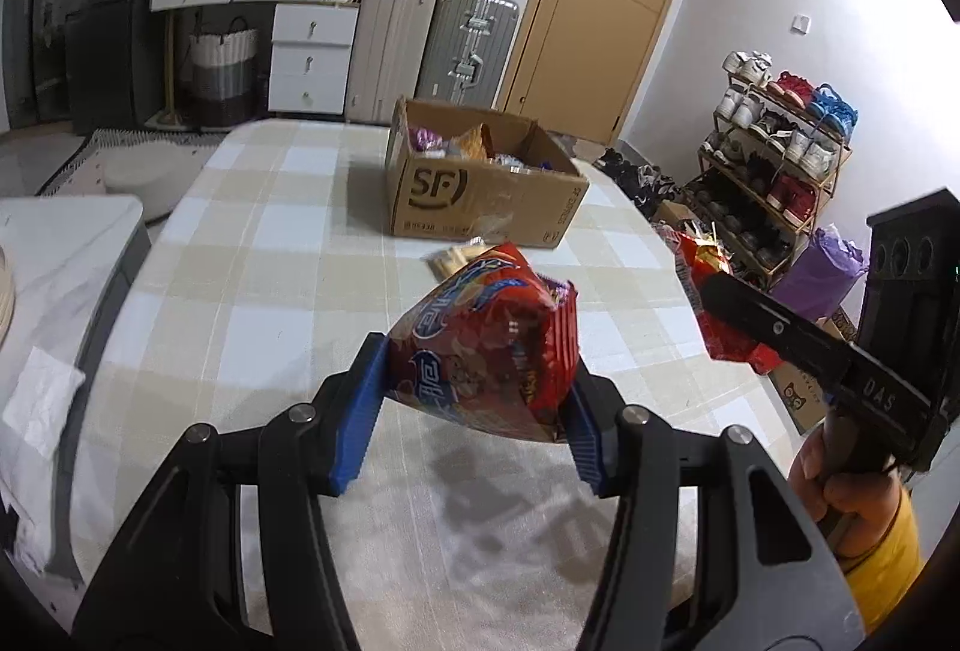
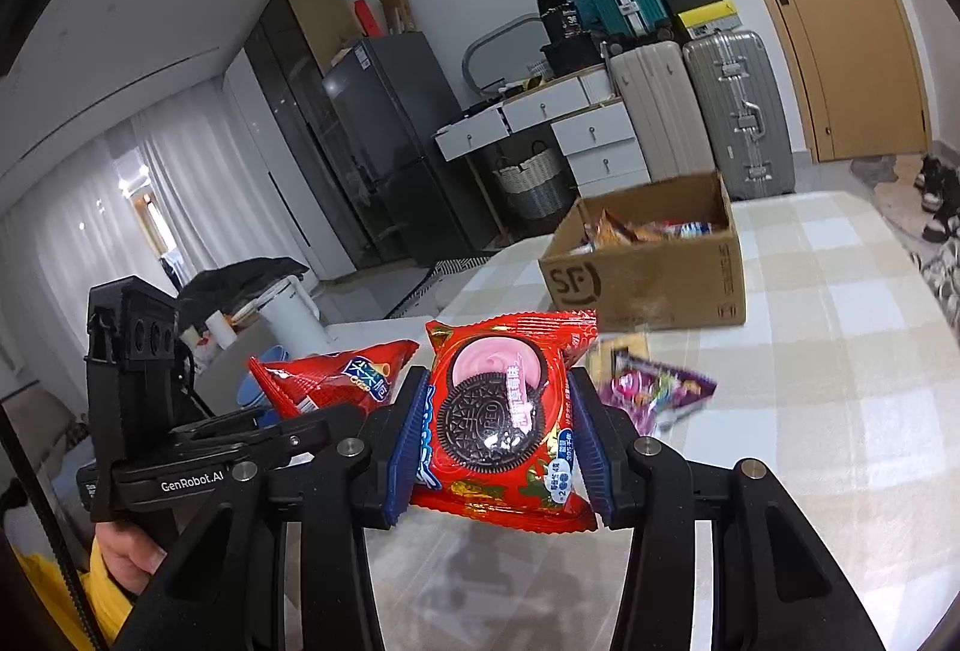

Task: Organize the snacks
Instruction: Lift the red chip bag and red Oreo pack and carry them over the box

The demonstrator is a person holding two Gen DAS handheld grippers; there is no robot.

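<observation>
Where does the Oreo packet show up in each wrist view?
Left wrist: the Oreo packet is at right, edge-on, mostly hidden behind the right gripper.
Right wrist: bottom centre, face-on, clamped between the jaws.
Shared landmark: the cardboard box on the checked tablecloth.

The worktop (image 1: 288, 231) wears beige-and-white checks. Brown cardboard box (image 1: 480, 195), black logo. Red snack bag (image 1: 486, 351); red cookie packet (image 2: 504, 423) shows a black biscuit with pink cream. Blue pads (image 2: 408, 441).

The left black two-finger gripper with blue ribbed pads (image 1: 474, 399) and the matching right gripper (image 2: 498, 435) are each hand-held above the table, jaws clamped on a red packet.
</observation>
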